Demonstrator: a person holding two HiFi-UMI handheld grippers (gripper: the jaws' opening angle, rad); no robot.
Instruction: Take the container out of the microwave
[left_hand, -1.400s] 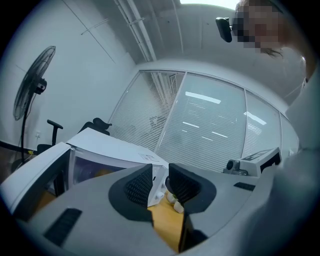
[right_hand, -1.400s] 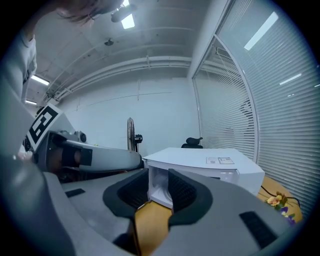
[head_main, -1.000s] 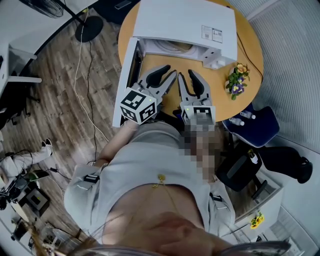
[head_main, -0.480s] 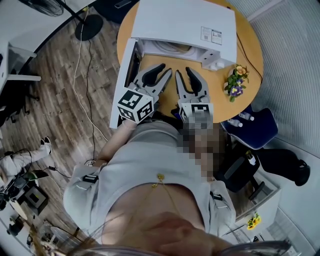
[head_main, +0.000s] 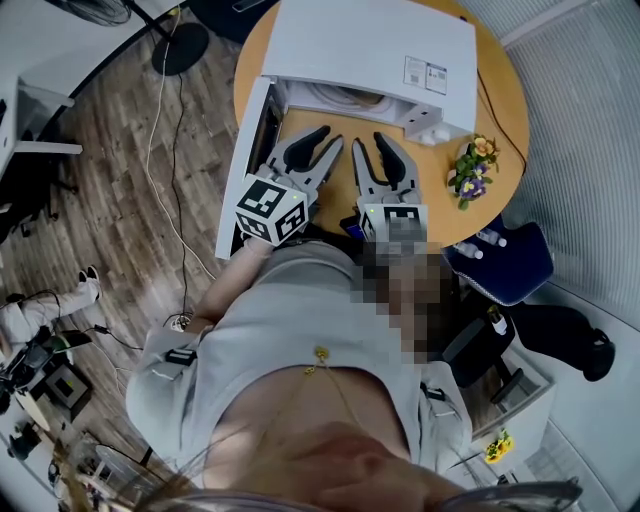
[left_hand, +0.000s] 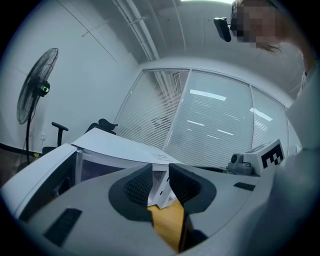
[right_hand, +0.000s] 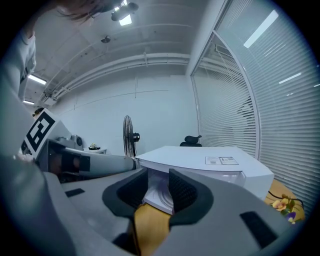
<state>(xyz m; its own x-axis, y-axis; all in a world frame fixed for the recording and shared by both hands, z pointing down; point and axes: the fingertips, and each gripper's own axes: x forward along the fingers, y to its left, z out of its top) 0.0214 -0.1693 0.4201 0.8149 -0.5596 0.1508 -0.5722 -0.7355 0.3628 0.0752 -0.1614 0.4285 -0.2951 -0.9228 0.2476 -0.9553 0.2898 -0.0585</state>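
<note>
step: reach in | left gripper (head_main: 328, 140) + right gripper (head_main: 371, 143) jaws apart, empty | microwave (head_main: 370, 45) open | we'd go in level, straddle container (head_main: 345, 96) rim, squeeze slow

microwave (head_main: 370, 50): far side cut off | cavity (head_main: 335, 97): mostly hidden | label (head_main: 424, 72): print unreadable

Round orange-brown wooden table (head_main: 447, 205), bearing a white box-shaped microwave (head_main: 370, 45) with door standing open at its left. Just right of that microwave, near the table's edge, a small bunch of yellow and purple flowers (head_main: 470, 165).
</note>
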